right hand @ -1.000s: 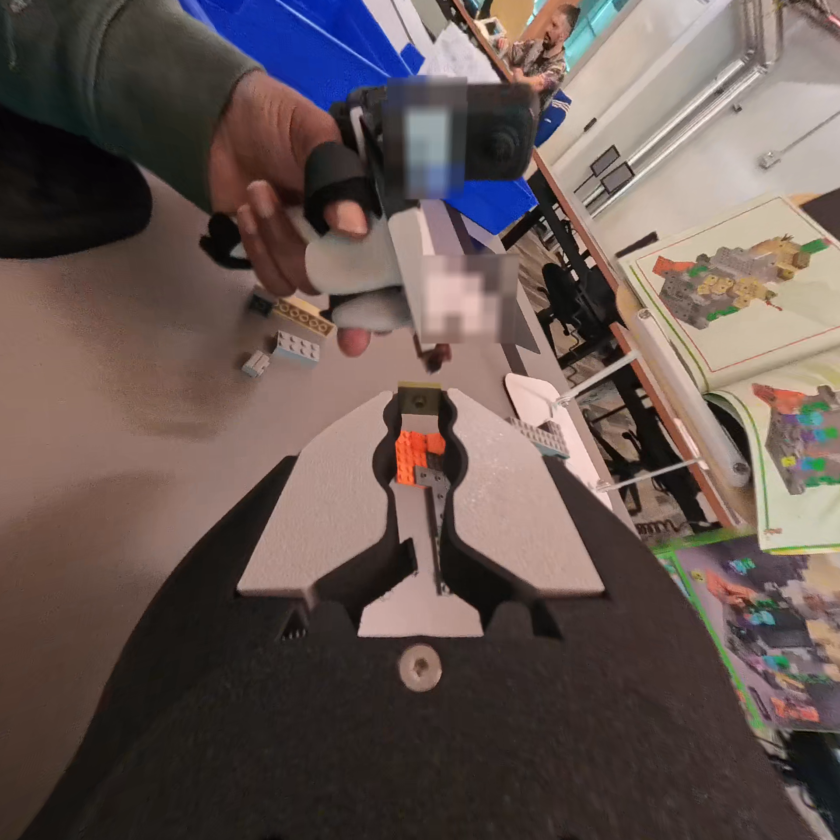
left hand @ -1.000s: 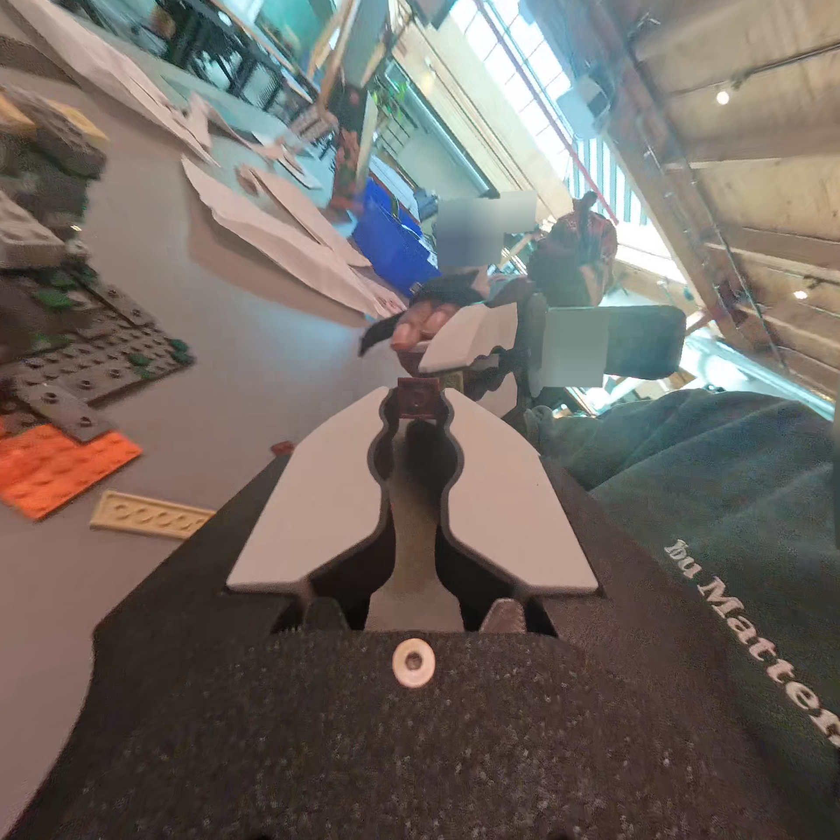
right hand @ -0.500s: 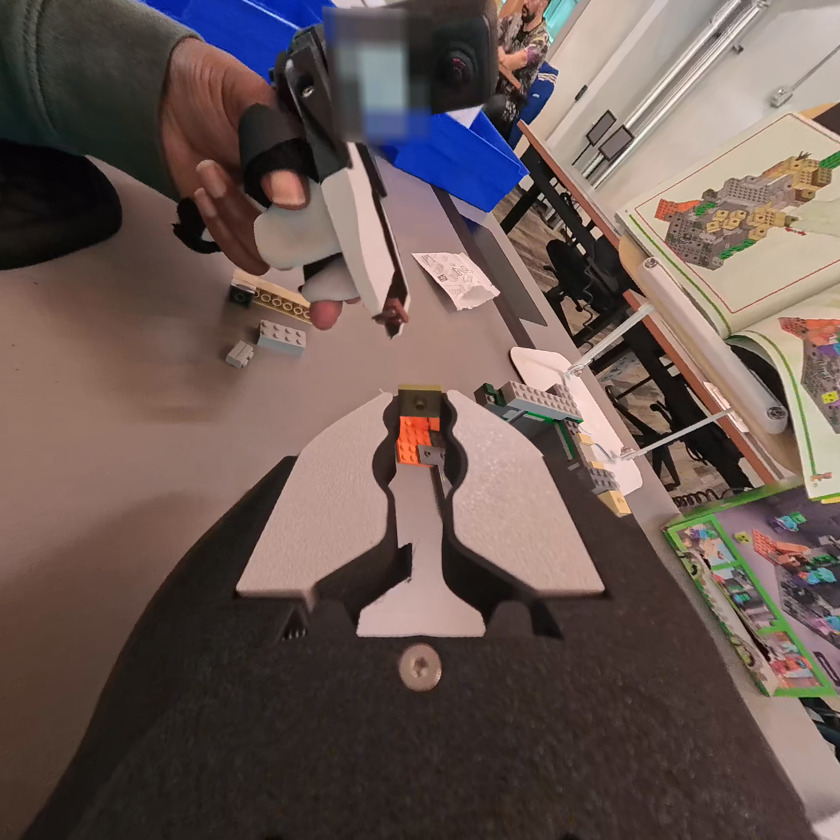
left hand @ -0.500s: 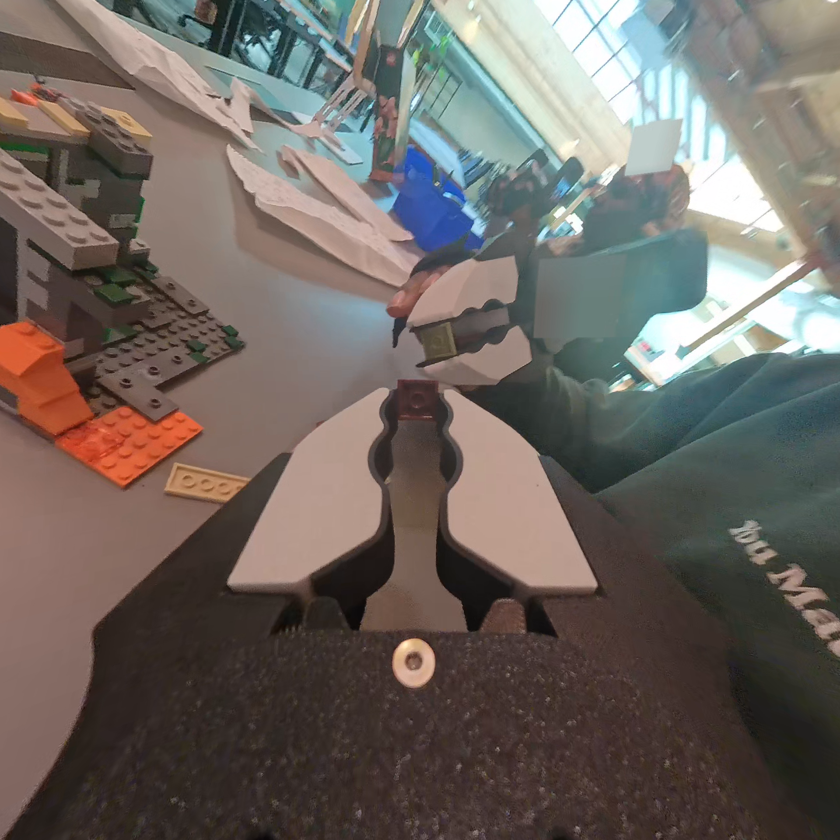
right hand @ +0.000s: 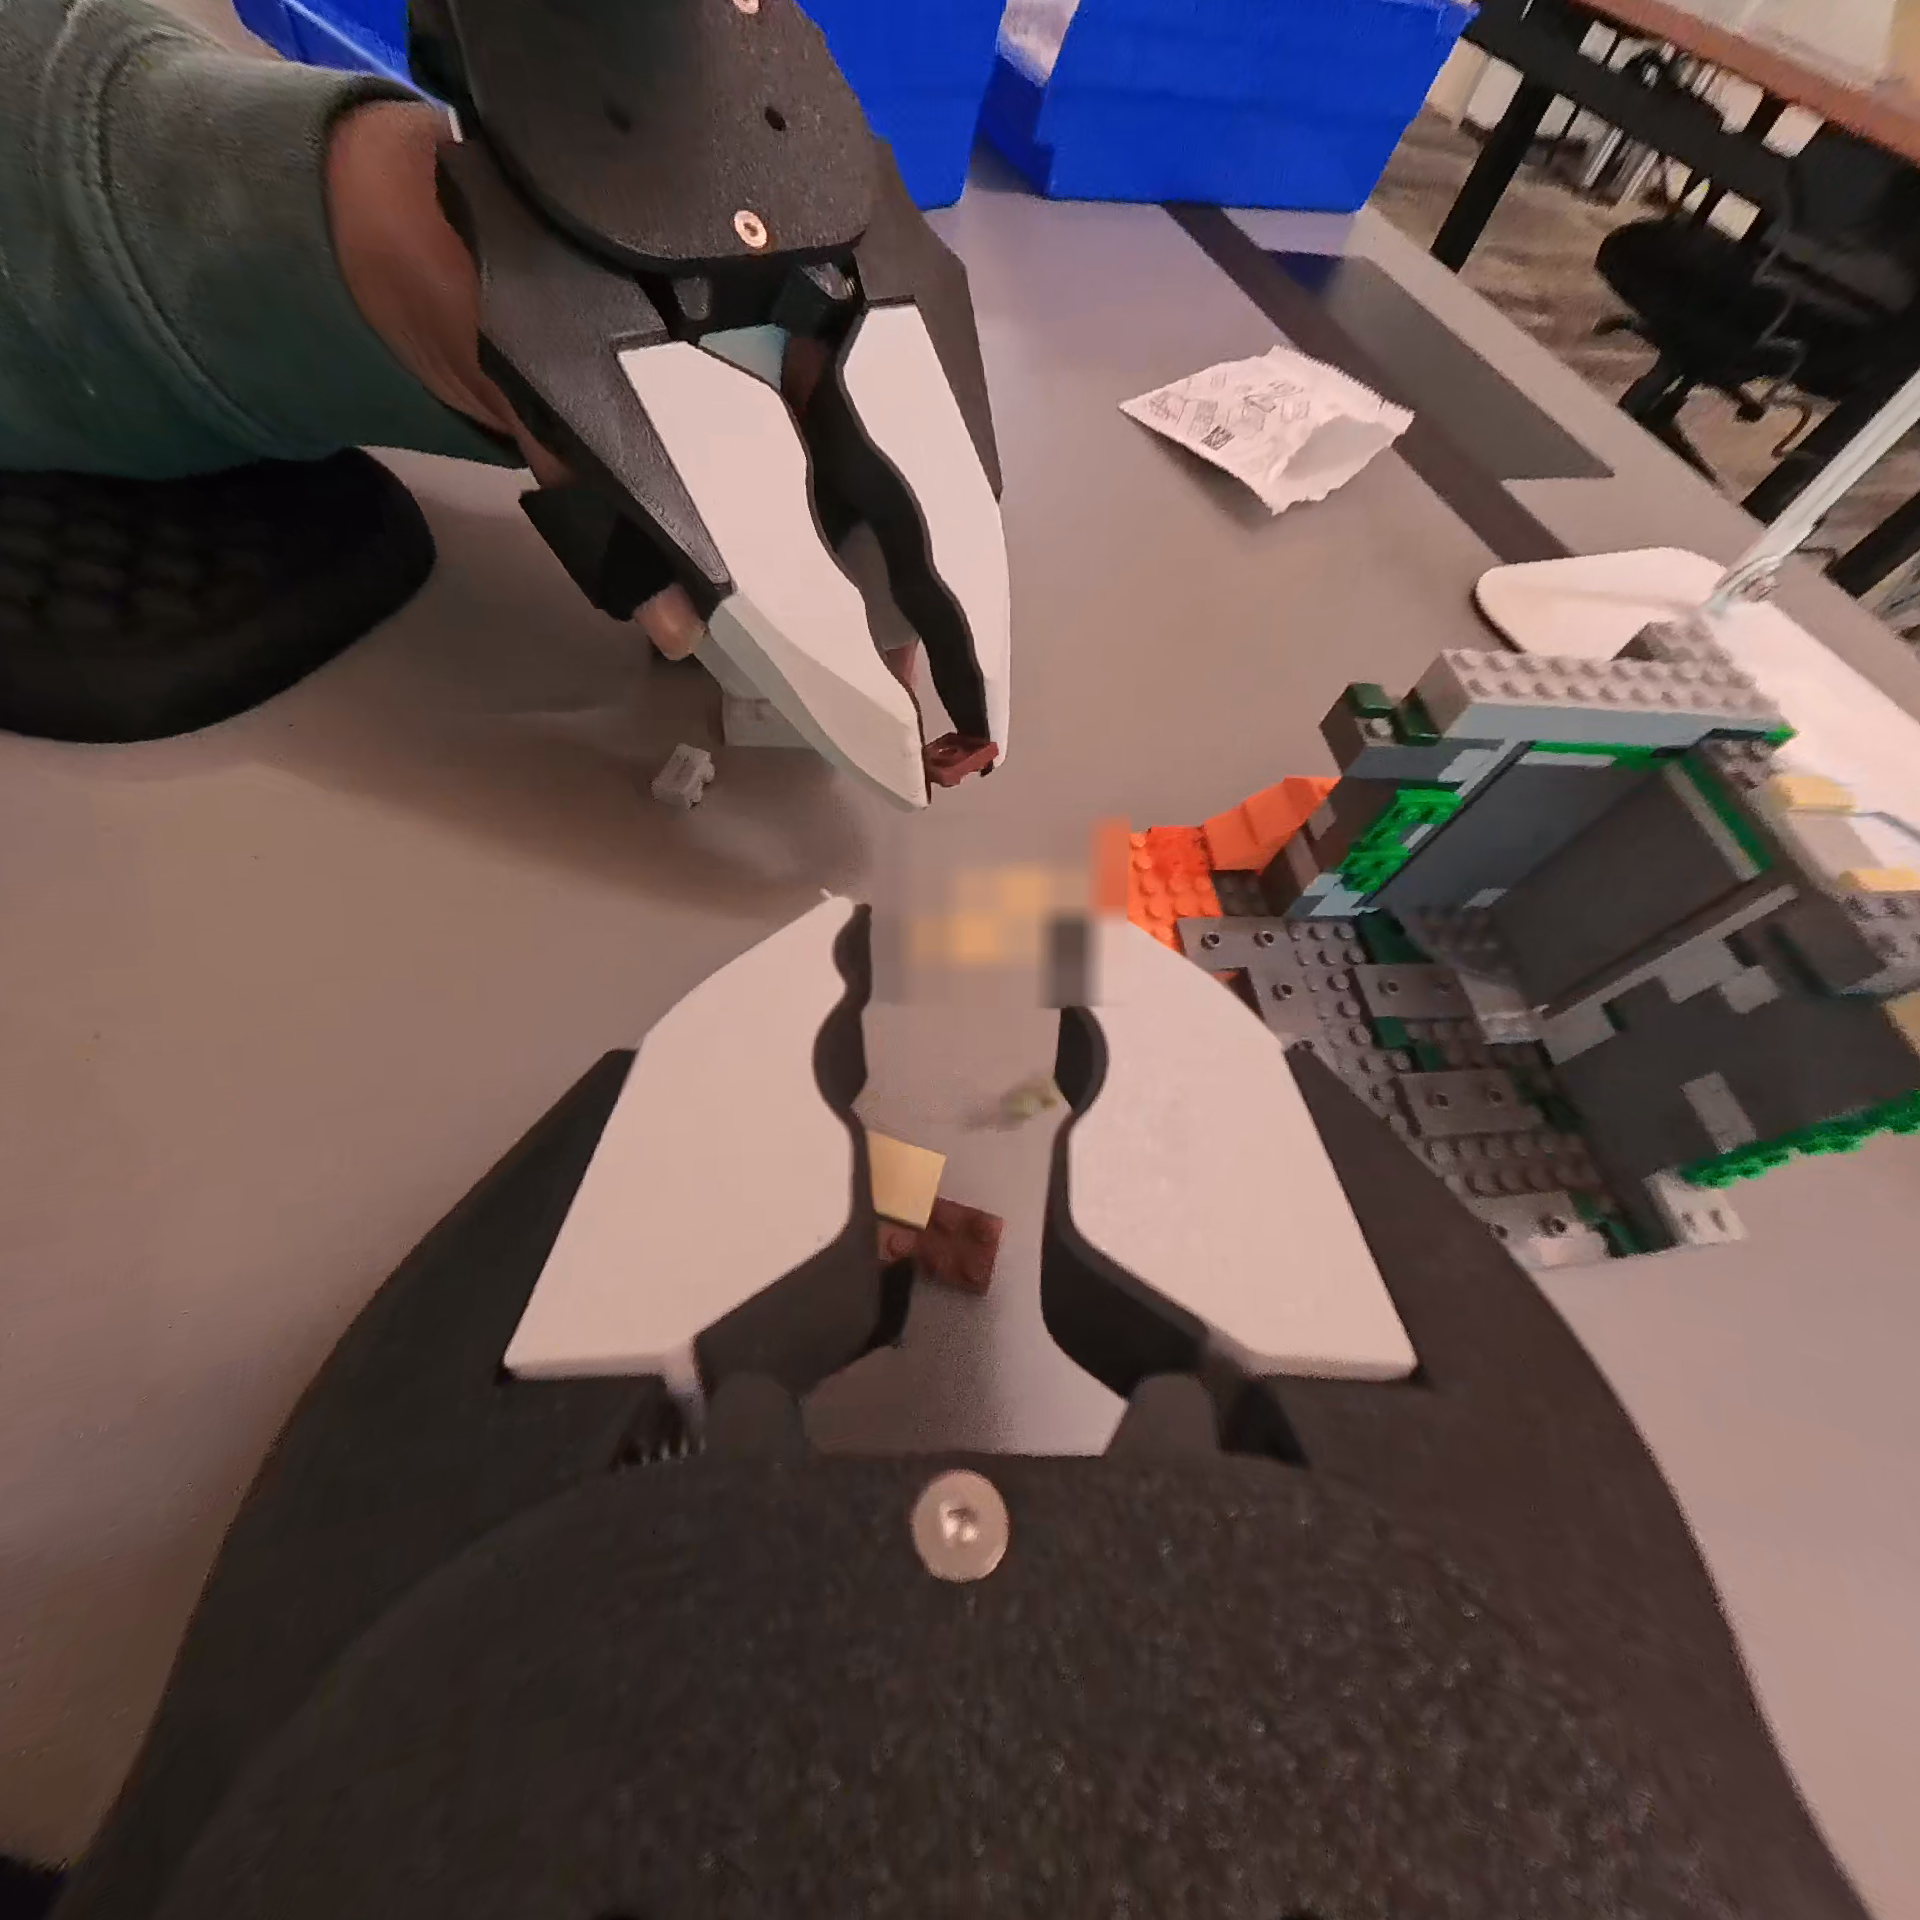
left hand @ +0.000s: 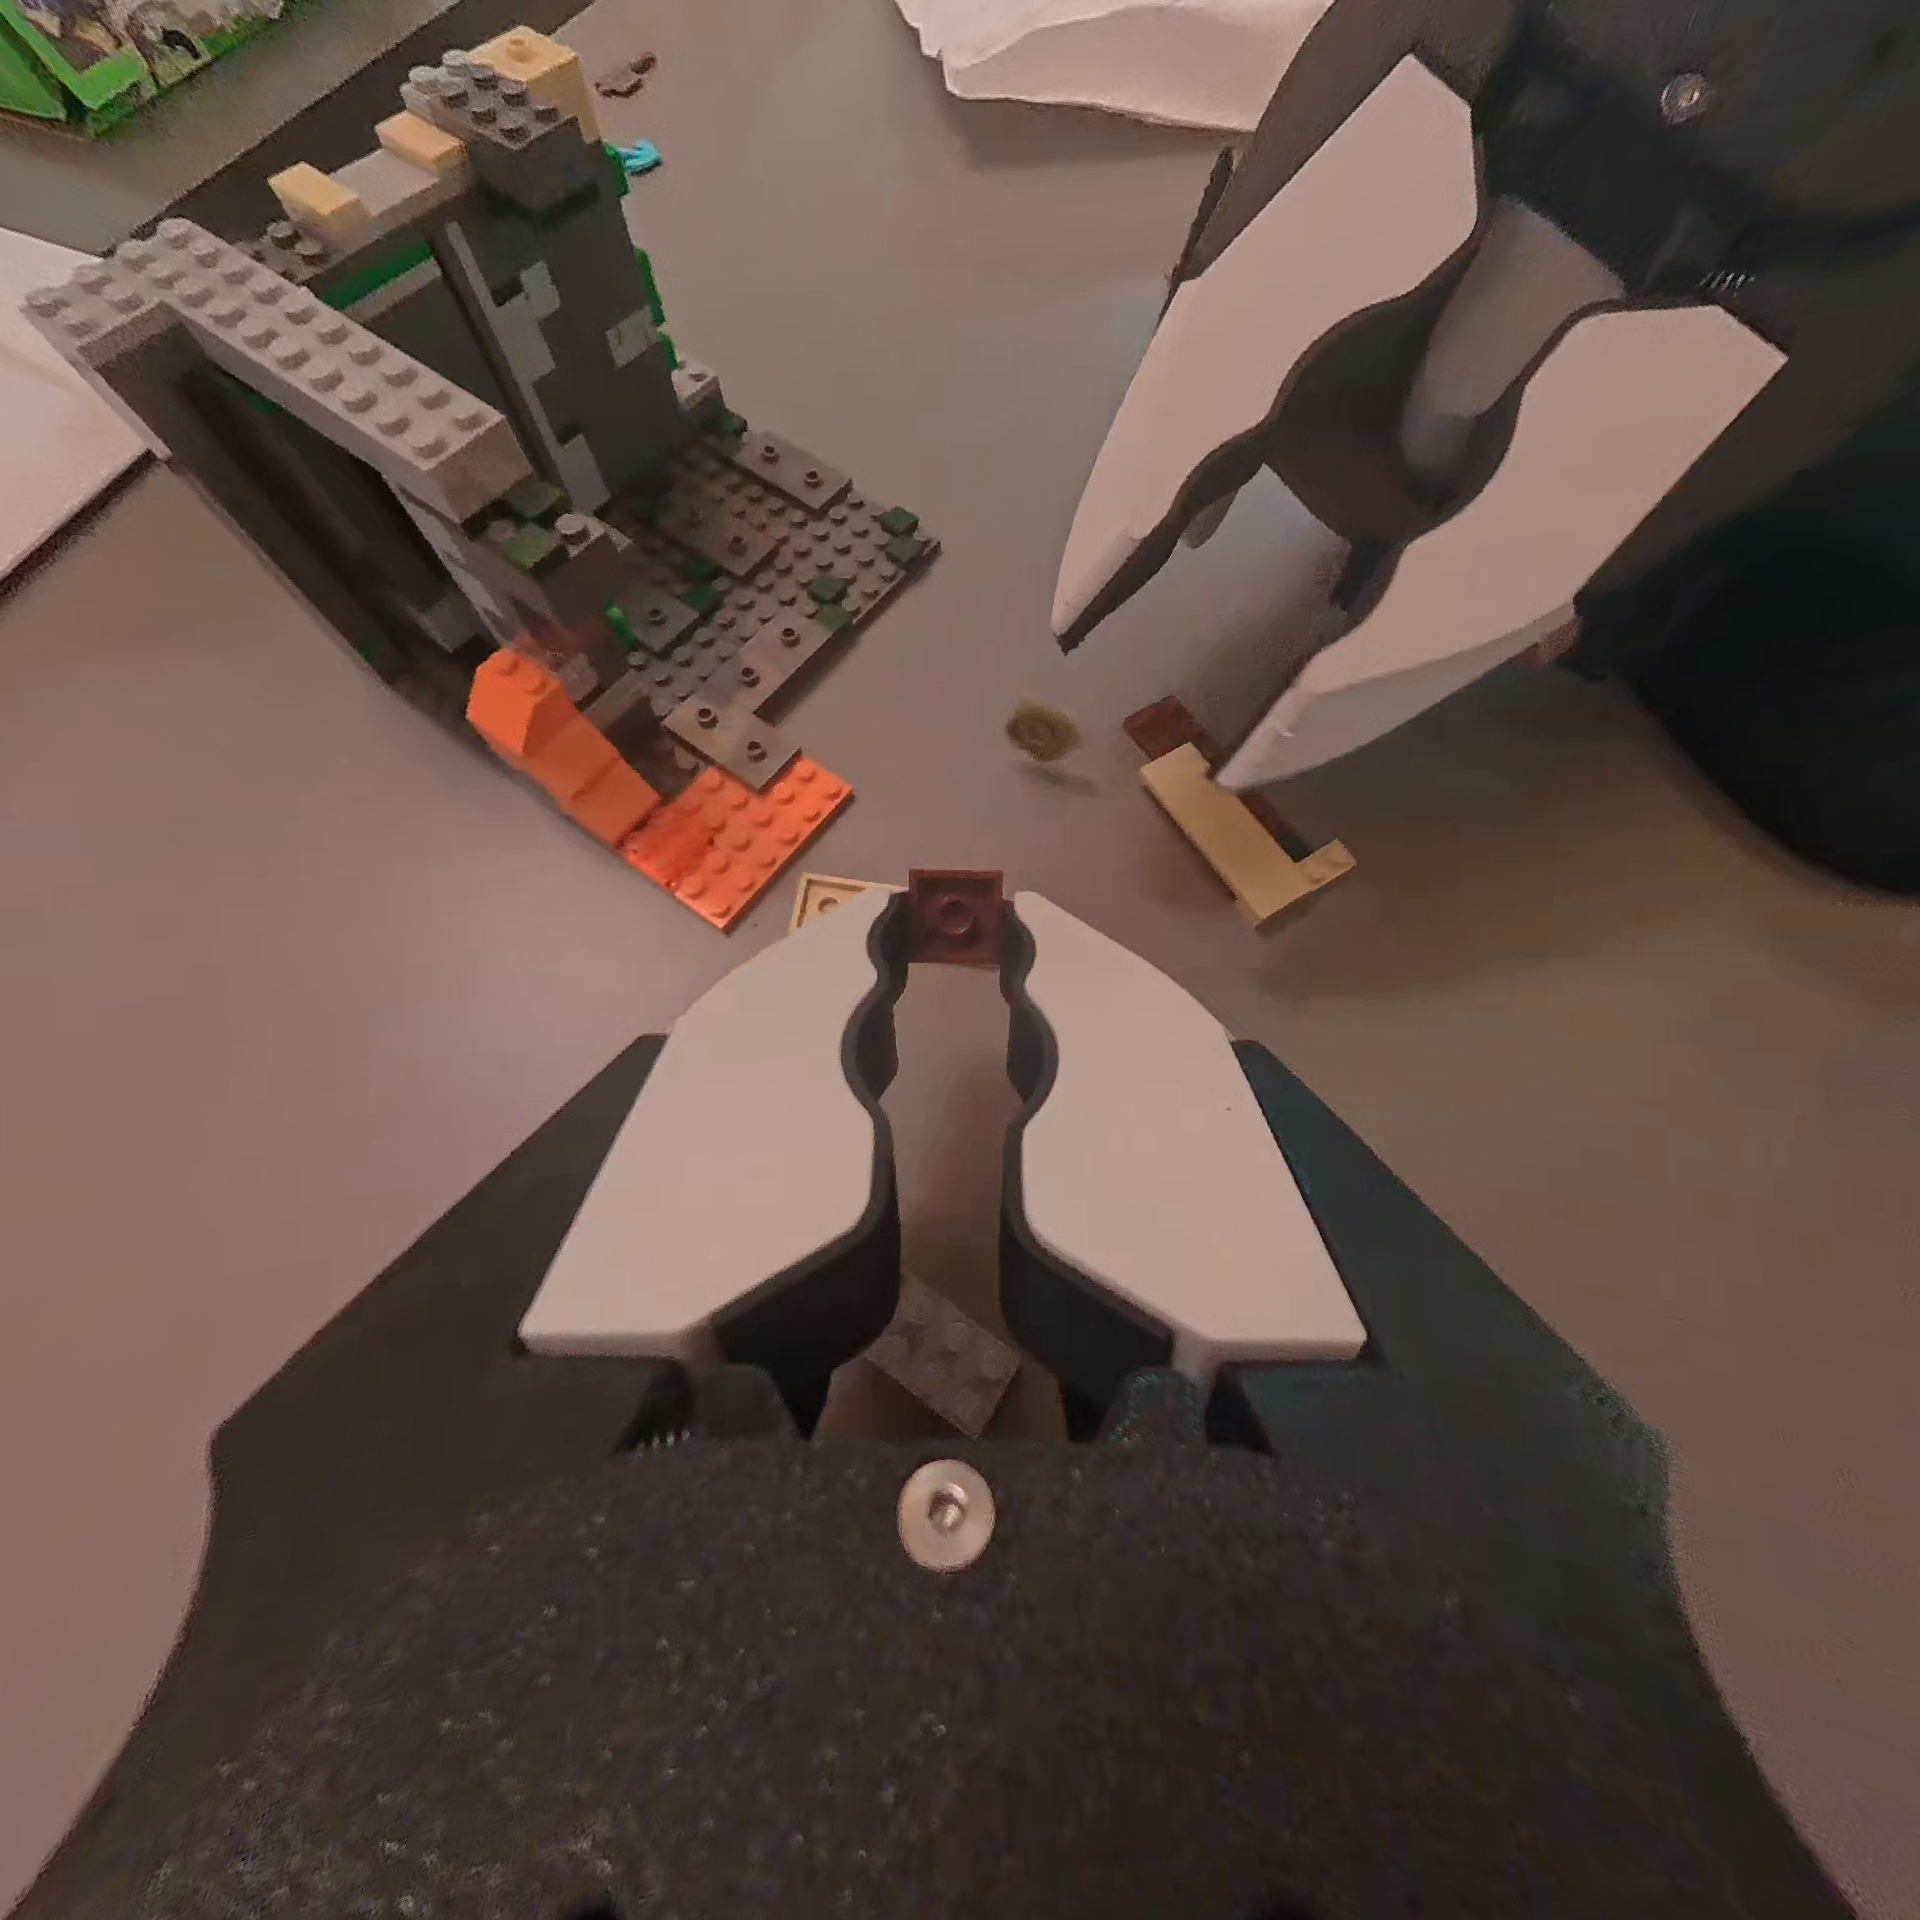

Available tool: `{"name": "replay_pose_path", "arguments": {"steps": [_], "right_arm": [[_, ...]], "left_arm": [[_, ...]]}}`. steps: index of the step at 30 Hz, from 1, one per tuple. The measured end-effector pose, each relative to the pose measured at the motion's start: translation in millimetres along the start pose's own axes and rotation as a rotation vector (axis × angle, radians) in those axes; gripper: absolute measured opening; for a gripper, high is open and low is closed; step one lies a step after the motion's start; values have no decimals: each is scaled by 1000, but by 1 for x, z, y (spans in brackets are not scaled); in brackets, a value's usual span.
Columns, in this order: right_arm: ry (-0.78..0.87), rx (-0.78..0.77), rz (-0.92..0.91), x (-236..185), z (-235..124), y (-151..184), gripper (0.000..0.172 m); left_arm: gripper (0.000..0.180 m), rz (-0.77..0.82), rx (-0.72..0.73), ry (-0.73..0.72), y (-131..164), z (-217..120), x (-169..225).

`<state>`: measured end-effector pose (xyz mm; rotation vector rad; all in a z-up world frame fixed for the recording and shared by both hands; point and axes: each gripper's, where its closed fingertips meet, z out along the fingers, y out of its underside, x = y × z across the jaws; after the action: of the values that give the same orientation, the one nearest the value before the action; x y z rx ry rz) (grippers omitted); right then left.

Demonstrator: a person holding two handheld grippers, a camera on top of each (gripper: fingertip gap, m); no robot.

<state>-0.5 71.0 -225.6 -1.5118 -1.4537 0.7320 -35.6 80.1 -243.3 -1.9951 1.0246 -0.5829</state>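
Left wrist view: 1 brown plate (left hand: 954, 921) (gripped), 2 grippers.

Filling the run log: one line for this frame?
left gripper: shut on brown plate | right gripper: open, over tan bracket | brick model: on table

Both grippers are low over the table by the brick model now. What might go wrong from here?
1. The small dark red square plate sits only at the left gripper fingertips, so it may slip.
2. The open right gripper touches the tan L-shaped piece and may shove it.
3. The small olive round piece looks blurred and might roll off.
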Motion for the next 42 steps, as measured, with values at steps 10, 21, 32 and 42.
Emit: {"name": "replay_pose_path", "arguments": {"steps": [10, 21, 32, 42], "right_arm": [[11, -98, 30, 11, -4, 19, 38], [-163, -392, -10, -9, -29, 67, 37], [-228, -378, -62, -25, -14, 66, 49], [-291, -353, -130, -43, -3, 58, 32]], "left_arm": [[23, 67, -41, -74, 7, 1, -9], [28, 150, -73, 8, 10, 18, 23], [26, 232, -133, 73, 19, 32, 48], [23, 256, -138, 143, 21, 26, 56]]}}
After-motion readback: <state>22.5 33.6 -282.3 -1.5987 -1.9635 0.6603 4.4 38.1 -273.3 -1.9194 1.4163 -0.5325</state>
